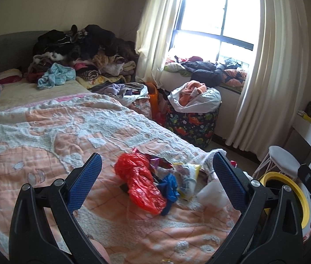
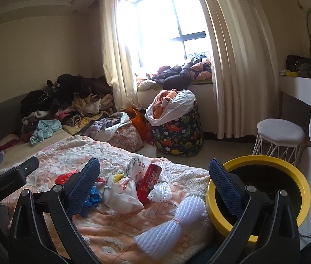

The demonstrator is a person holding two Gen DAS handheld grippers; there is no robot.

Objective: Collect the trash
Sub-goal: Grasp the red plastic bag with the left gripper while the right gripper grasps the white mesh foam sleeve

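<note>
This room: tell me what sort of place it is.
Most likely a lived-in bedroom: a bed under a peach quilt, a heap of clothes at its far end, and a curtained window with more laundry on its ledge.

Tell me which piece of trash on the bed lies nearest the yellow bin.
The white foam net tied in the middle, lying beside the yellow bin; the red plastic bag and wrappers lie farther away.
</note>
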